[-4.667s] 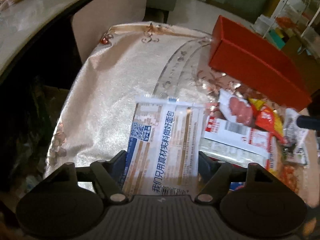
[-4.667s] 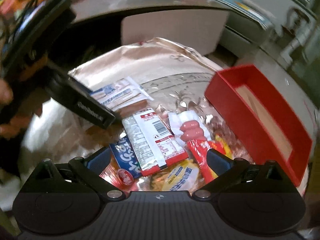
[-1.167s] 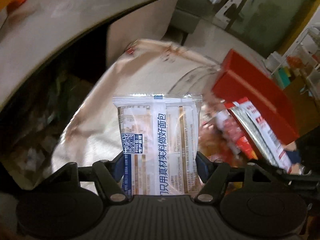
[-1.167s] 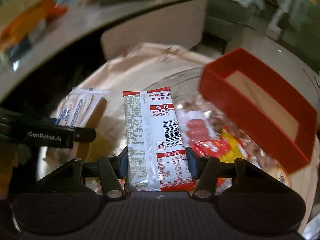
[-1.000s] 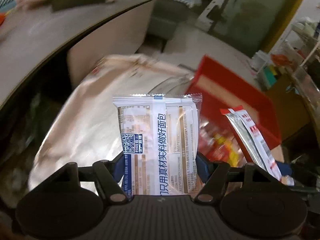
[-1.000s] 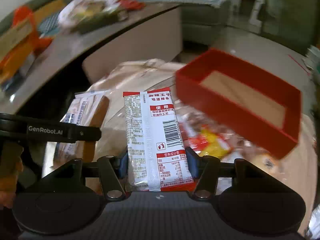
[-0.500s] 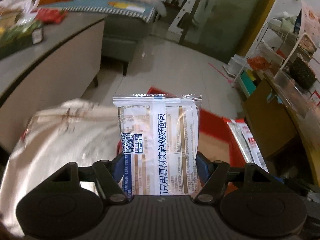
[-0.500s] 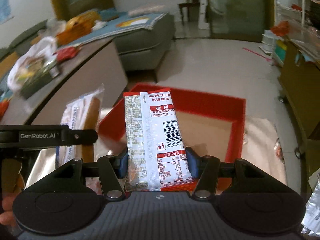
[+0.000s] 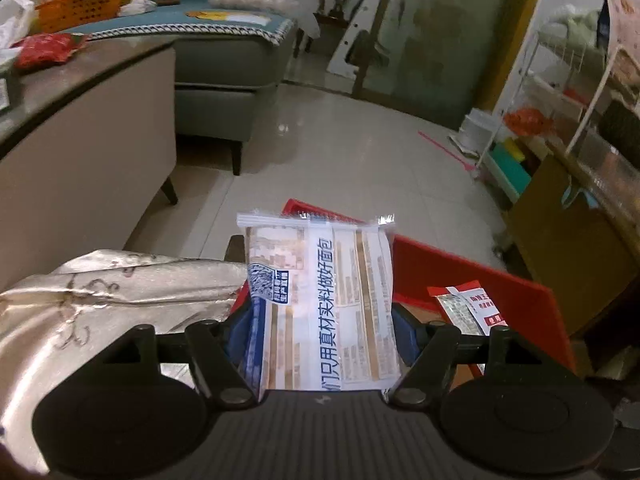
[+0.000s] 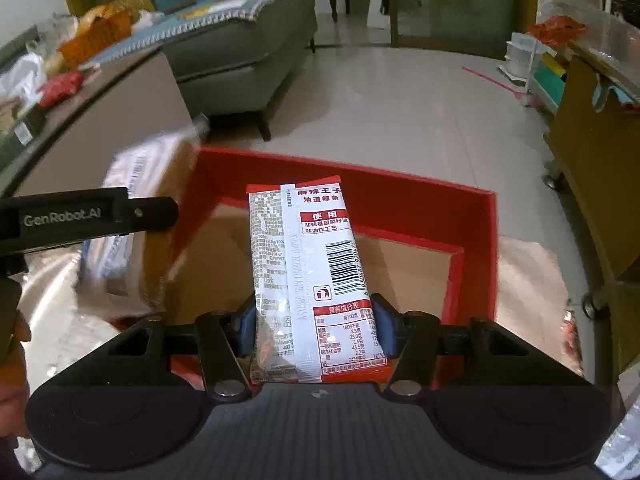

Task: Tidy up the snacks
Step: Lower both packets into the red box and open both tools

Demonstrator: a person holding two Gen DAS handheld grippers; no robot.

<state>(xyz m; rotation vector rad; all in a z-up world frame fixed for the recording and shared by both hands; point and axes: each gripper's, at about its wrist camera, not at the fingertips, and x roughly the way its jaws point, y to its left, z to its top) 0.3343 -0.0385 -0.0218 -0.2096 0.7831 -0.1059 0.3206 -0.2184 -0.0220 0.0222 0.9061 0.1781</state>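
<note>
Red box (image 10: pixel 472 216) empty; left claw (image 9: pixel 320 332) clamps bread packet (image 9: pixel 320 300), right claw (image 10: pixel 314 330) spicy-strip packet (image 10: pixel 308 272).

Pale glossy tiled floor (image 9: pixel 360 152). Grey sofa (image 10: pixel 248 40) on dark legs, teal throw (cluttered). Glass door (image 9: pixel 436 48) behind. White wire shelving (image 9: pixel 560 92) right. Dim light.

Showing on the right gripper (image 10: pixel 314 330) a black ribbed body, two round discs, silver screws and blue pads (image 10: pixel 383 330). Wearing the same parts on the left gripper (image 9: pixel 320 336), with white "GenRobot.AI" lettering along its side.
</note>
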